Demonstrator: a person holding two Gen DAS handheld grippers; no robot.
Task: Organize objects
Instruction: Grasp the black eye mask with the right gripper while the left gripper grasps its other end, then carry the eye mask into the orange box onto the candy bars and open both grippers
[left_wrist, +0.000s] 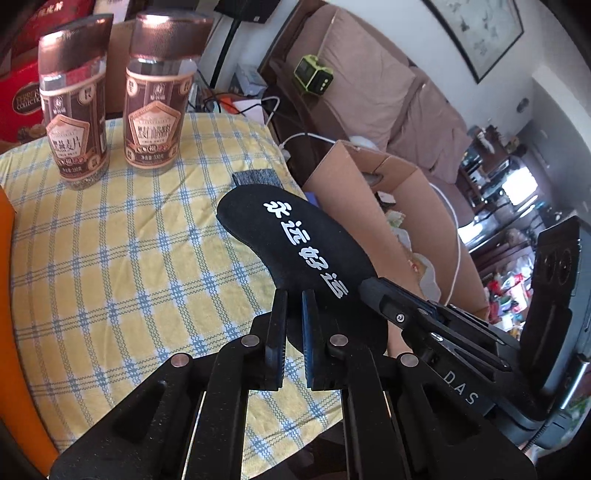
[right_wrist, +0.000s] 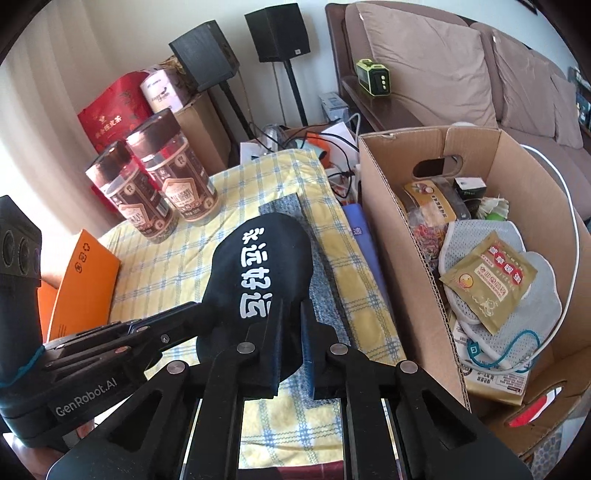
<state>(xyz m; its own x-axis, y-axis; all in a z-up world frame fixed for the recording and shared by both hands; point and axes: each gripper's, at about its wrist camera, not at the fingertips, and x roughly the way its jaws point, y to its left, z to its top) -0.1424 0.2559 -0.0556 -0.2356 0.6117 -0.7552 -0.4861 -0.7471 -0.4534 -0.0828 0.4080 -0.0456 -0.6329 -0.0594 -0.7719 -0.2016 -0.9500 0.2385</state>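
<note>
Black sock (left_wrist: 295, 240): white lettering, lifted above the yellow checked cloth (left_wrist: 129, 258) on the surface.
Left gripper (left_wrist: 294, 295): jaws clenched on the sock's near edge.
Right gripper (right_wrist: 291, 306): jaws clenched on the same sock.
Jars (right_wrist: 162, 177): two, upright, at the cloth's far end.
Cardboard box (right_wrist: 388, 240): beside the surface, holding packets.

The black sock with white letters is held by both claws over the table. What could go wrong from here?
1. Both claws, left and right, pinch only one end of the black sock; the rest hangs free and could slip out.
2. The free end might drag the grey cloth lying under it across the checked tablecloth.
3. A swing toward the two jars could perhaps knock them; the cardboard box beside the table is already crowded.
</note>
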